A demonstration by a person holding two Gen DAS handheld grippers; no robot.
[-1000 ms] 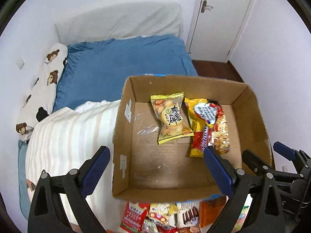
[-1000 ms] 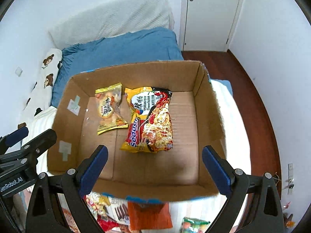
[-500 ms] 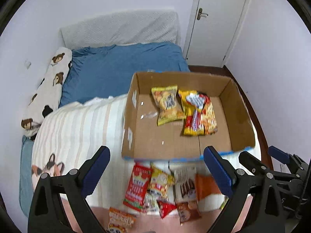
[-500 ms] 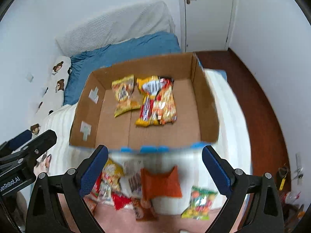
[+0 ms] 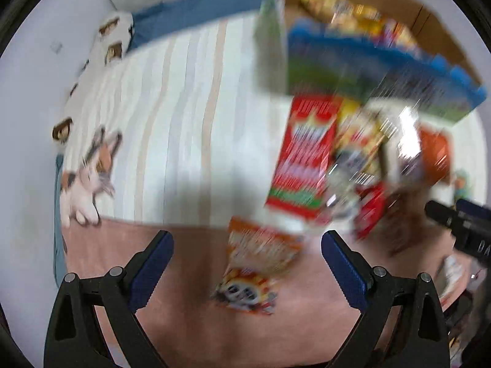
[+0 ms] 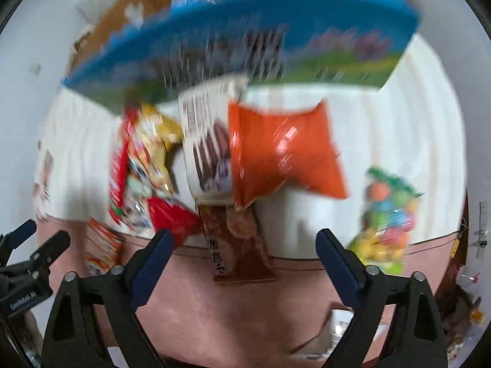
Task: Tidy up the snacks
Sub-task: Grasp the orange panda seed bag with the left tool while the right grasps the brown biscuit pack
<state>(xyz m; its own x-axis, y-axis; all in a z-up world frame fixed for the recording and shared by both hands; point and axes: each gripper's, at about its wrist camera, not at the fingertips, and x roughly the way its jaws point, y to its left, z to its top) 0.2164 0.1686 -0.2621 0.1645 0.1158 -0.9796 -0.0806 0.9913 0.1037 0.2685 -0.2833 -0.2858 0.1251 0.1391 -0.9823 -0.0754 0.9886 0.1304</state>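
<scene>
Right wrist view: right gripper (image 6: pixel 242 257) wide, jaws just narrowing, empty, over brown packet (image 6: pixel 236 245) among snacks on bed (image 6: pixel 399 128) below box (image 6: pixel 245 46); left gripper (image 5: pixel 247 263) wide, empty, over orange packet (image 5: pixel 257 263).

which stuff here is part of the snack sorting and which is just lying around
Part of the job:
cardboard box
red snack pack
orange-and-white pack
orange bag
brown bar
colourful candy bag

Just lying about:
striped blanket
cat print
bear-print pillow
</scene>
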